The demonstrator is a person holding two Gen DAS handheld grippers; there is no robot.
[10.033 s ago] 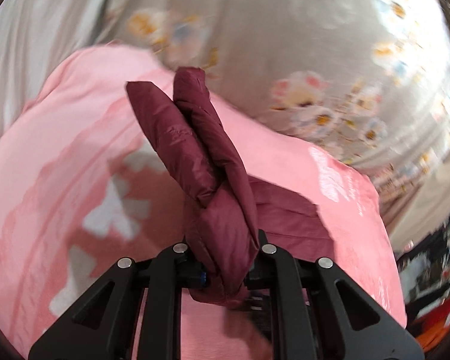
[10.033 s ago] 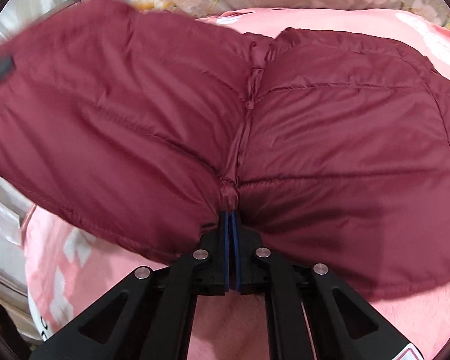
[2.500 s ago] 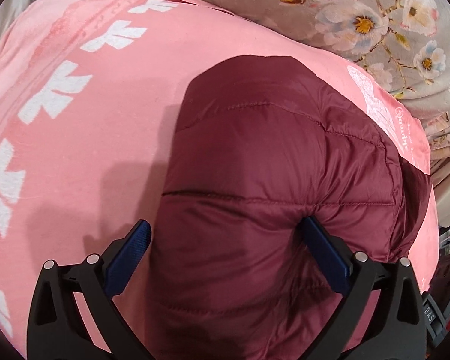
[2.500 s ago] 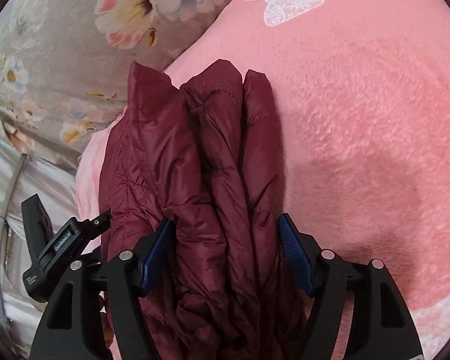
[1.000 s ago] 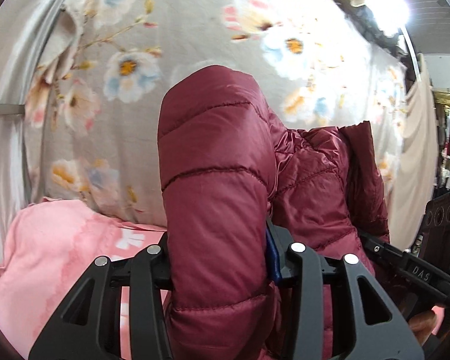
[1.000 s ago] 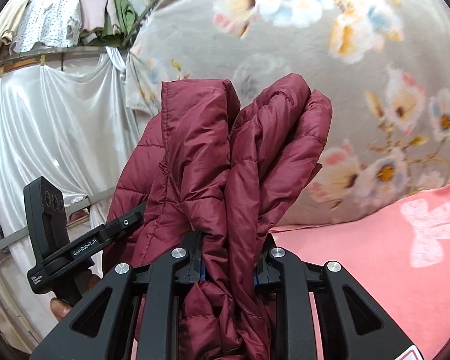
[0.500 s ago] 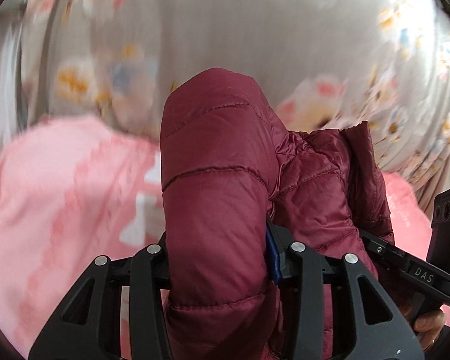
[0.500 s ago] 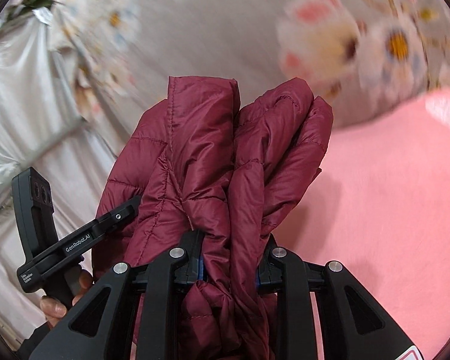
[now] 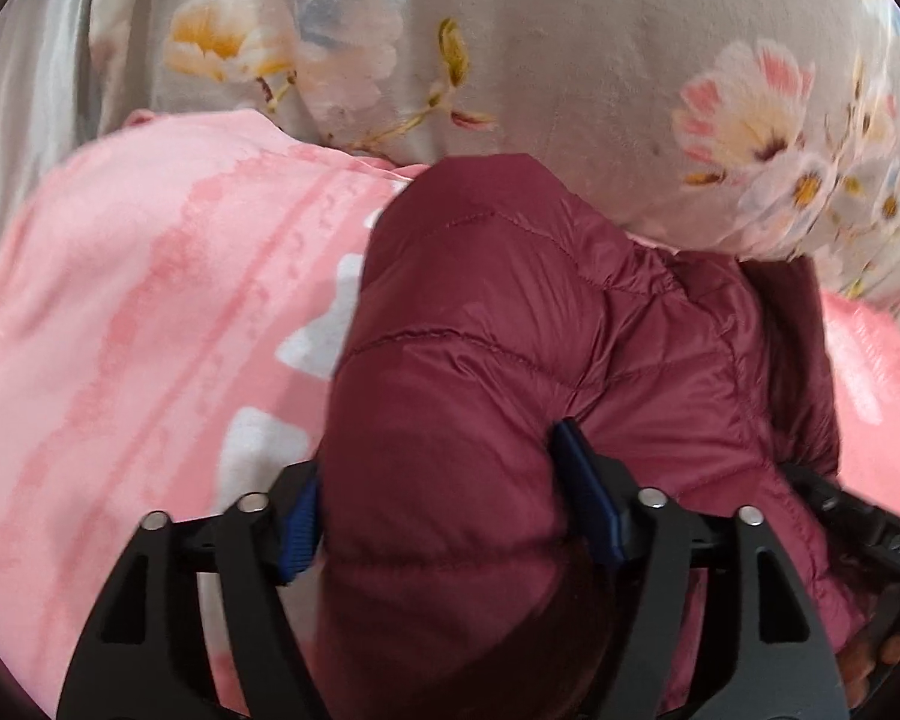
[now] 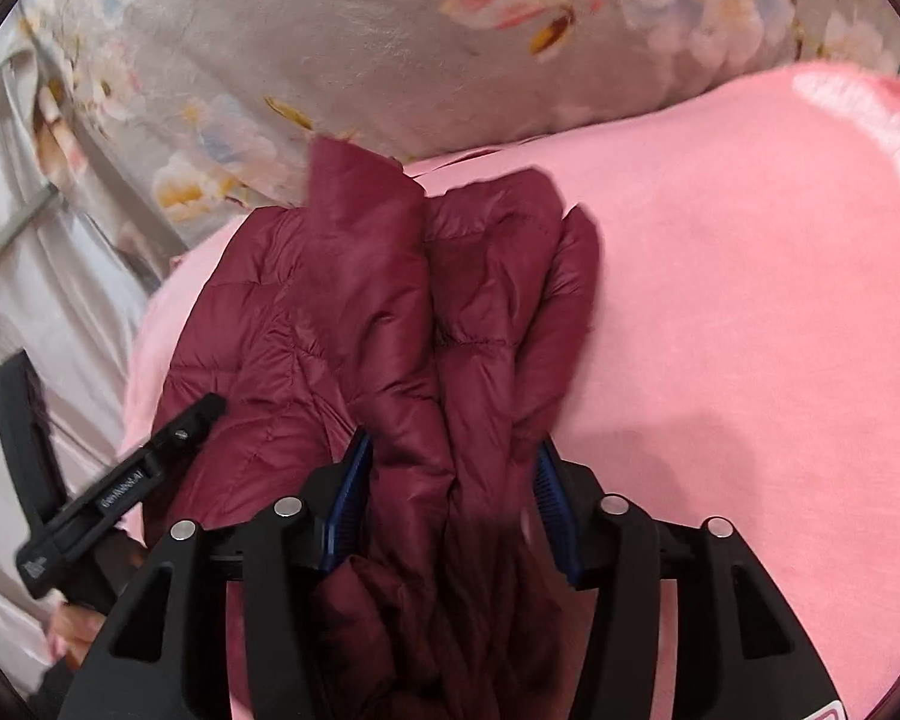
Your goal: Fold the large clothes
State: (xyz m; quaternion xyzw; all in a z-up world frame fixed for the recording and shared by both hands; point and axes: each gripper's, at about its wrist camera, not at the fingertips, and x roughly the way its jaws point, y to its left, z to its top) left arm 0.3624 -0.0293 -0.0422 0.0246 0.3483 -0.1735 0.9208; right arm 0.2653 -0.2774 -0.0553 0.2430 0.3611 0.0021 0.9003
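Both wrist cameras close, angled down; share maroon jacket (image 9: 480, 396) (image 10: 390, 324), pink blanket (image 9: 150, 312) (image 10: 750, 300).

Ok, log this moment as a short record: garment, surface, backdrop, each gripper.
garment: maroon quilted puffer jacket, folded into a thick bundle, lying on the blanket
surface: pink fleece blanket with white motifs
backdrop: grey floral cloth behind the blanket
left gripper: jaws have just been opening; jacket fold between the blue pads, which look eased off it
right gripper: jaws have just been opening; jacket layers between the pads, which look eased off them
fold state: bundled and set down, release under way
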